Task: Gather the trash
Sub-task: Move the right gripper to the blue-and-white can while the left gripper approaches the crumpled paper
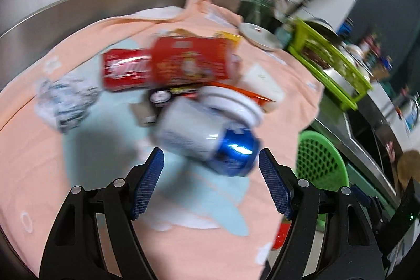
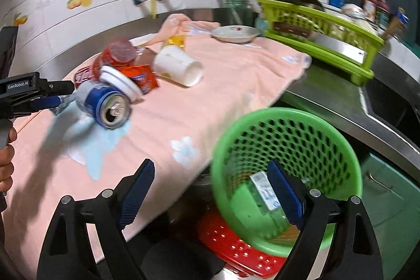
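The jaws of both tools stand wide apart with nothing between them. The left gripper (image 1: 211, 175) faces the litter heap head-on, while the right gripper (image 2: 211, 190) hangs off the edge of the tabletop (image 2: 47, 62) with one blue pad in front of the green basket (image 2: 288, 127). That basket sits below and to the right of the tabletop edge, tilted so its mouth faces the camera, with a green packet or two already lying inside, on top of a red crate (image 2: 236, 248). A pink towel (image 2: 223, 85) covers the steel tabletop and carries the trash. Largest in the heap is a red box (image 1: 191, 62), blurred, then a red can (image 1: 123, 70) beside it, a white paper cup (image 2: 178, 64) on its side with its mouth toward the basket, and a crumpled wrapper (image 1: 63, 101) off to the left. Nearest of all is the blue and white can (image 1: 207, 141), lying on its side just ahead of the left jaws and slightly right of their centre line, its long axis slanting across the gap and its open top turned toward the right gripper. I would judge the left hand much the closer to it; the right is well apart, nearer the basket.
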Demonstrator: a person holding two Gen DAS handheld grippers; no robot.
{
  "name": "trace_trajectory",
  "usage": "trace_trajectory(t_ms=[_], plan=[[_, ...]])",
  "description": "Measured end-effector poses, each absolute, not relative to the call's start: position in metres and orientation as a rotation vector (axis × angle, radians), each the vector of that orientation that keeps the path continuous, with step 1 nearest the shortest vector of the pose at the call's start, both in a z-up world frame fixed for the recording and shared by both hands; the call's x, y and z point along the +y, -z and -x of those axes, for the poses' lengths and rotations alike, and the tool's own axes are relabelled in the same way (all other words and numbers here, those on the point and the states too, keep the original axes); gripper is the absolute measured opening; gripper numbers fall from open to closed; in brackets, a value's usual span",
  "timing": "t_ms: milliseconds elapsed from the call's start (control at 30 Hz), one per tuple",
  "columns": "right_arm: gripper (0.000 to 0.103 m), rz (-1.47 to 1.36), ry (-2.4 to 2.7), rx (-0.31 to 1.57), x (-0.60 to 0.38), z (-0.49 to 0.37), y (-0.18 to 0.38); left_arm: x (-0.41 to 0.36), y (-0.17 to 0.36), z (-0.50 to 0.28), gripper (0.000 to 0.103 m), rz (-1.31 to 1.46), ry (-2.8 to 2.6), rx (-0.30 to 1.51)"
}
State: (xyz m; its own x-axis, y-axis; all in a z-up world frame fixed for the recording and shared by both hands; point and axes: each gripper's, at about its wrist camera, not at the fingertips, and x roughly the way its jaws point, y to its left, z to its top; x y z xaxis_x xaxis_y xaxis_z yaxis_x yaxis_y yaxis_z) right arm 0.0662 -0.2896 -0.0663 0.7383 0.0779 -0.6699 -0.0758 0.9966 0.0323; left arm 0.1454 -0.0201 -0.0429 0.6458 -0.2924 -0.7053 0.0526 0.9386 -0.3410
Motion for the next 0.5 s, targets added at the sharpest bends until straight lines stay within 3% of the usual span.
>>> trace_trajectory(t_ms=[333,500], plan=[[0.084,0.016,-0.31,0.769,-0.225,-0.108,0.067,0.059,0.041,-0.135,0.074,0.369,0.062,0.807],[0.084,0.035,-0.394,0.792,-0.194,-0.13,0.073,0.092,0.042,-0.132,0.079,0.402,0.011,0.79]])
